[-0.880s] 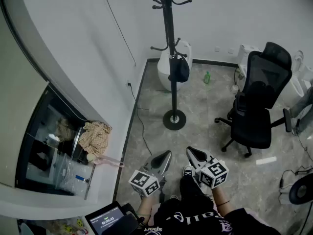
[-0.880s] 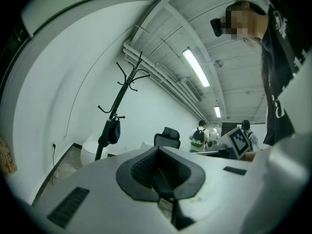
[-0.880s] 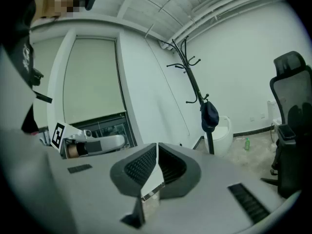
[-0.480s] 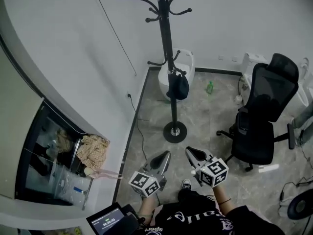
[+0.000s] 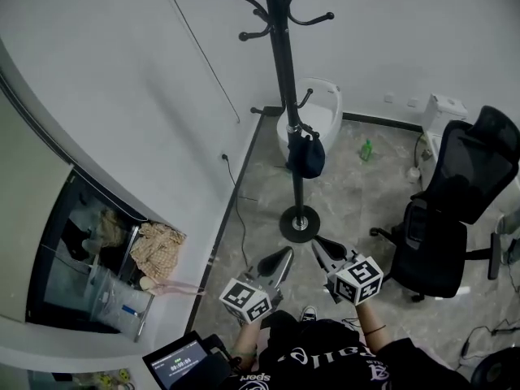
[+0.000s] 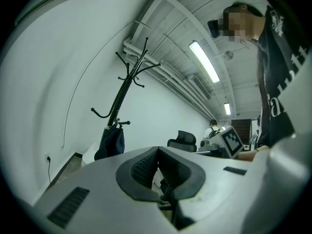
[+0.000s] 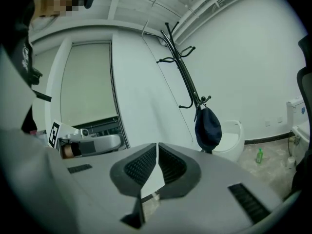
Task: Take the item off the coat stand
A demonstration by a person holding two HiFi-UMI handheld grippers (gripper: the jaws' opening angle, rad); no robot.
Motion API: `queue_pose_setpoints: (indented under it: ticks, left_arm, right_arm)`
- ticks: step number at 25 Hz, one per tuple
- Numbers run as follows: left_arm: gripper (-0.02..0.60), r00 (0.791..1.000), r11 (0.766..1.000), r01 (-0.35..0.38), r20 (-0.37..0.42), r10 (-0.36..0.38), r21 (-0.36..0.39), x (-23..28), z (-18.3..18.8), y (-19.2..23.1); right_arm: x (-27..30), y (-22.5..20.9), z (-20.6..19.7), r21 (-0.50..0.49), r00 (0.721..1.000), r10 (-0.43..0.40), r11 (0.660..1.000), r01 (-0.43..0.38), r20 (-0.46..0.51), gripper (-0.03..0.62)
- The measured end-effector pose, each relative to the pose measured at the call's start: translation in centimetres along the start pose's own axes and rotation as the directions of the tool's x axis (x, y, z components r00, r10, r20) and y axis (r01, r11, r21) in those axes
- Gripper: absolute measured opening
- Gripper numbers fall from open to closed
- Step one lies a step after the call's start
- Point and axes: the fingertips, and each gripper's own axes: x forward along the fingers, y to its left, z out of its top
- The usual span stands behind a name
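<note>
Closest to me, the left gripper (image 5: pixel 285 255) and the right gripper (image 5: pixel 320 243) are held side by side in front of the person's body, both pointing about level toward the stand. The fingers of both are clenched together with nothing between them, as each gripper view shows. What changed in the last second: in the head view the round base (image 5: pixel 299 223) of the coat stand (image 5: pixel 286 96) was well apart from the grippers, and now it lies near their tips. The office chair (image 5: pixel 455 210) has also slid toward the right edge. I judge that the person walked up to the stand, so the approach is nearly done, but nothing is gripped yet. The jaws must still open before one of them can take the item. Higher on the pole hangs the dark blue bag (image 5: pixel 308 155), on one of the lower hooks on the side facing the chair, clear of the floor. It looks soft and a little slack, narrow at the top where a short loop goes over the hook and rounder below. I think it should be lifted up over the hook tip, not pulled straight. Behind it, by the wall, stands a white container (image 5: pixel 328 108).
</note>
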Motion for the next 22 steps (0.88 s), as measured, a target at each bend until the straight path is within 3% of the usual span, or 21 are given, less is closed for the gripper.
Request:
queue_pose_setpoints:
  ticks: [5,11,22]
  left_arm:
    - [0.005,0.999,1.0,-0.03,-0.016,0.03,-0.007,1.1,-0.5,1.8]
    - [0.005,0.999,1.0,-0.014,-0.035,0.014,0.004,3.6,-1.4,4.6]
    - [0.005,0.992,0.994,0.11,-0.067,-0.108,0.028,10.3,1.8,11.4]
  right_arm:
    - [1.2,-1.6,-0.4,0.038,1.0,0.0,0.999,0.0,-0.008,0.026]
    - [2.4,-4.6,-0.4,0.071,1.0,-0.026,0.997,0.027,-0.012,0.026]
    - [9.3,-10.8,2.8,0.043,0.989,-0.151,0.988,0.151,-0.009,0.026]
